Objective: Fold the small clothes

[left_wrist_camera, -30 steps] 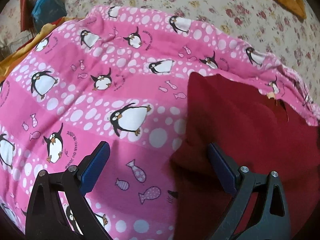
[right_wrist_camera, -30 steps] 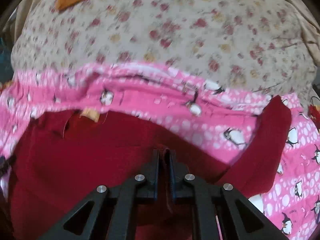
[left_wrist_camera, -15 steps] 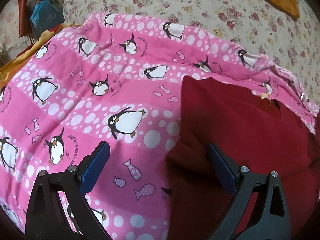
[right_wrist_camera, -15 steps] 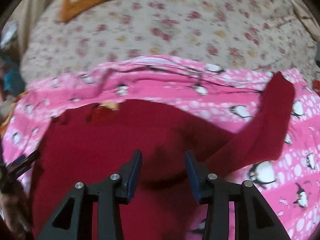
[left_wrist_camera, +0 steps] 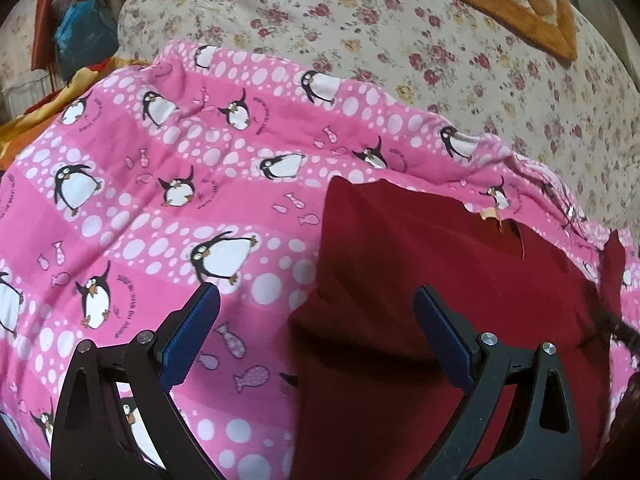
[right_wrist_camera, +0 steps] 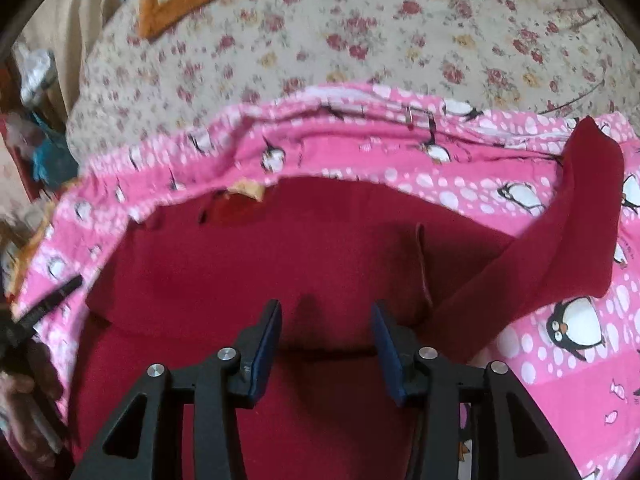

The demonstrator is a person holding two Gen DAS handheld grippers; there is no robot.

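A small dark red garment (left_wrist_camera: 420, 264) (right_wrist_camera: 280, 256) lies spread on a pink penguin-print cloth (left_wrist_camera: 160, 200) (right_wrist_camera: 500, 184). One red sleeve (right_wrist_camera: 576, 232) stretches out to the right over the pink cloth. My left gripper (left_wrist_camera: 316, 304) hovers wide open over the garment's left edge, its blue pads clear of the fabric. My right gripper (right_wrist_camera: 326, 316) is over the garment's middle; its jaws are opening, with only flat red cloth showing in the gap and nothing pinched.
A floral bedspread (left_wrist_camera: 440, 60) (right_wrist_camera: 400, 40) lies beyond the pink cloth, with an orange patterned mat (left_wrist_camera: 500, 0) at the far edge. Bags and clutter (left_wrist_camera: 76, 32) sit at the far left. The other gripper's black tip (right_wrist_camera: 44, 304) shows at the left edge.
My right gripper went from shut to open and let go of the red fabric, which now lies flatter. The left gripper rose slightly, staying open.
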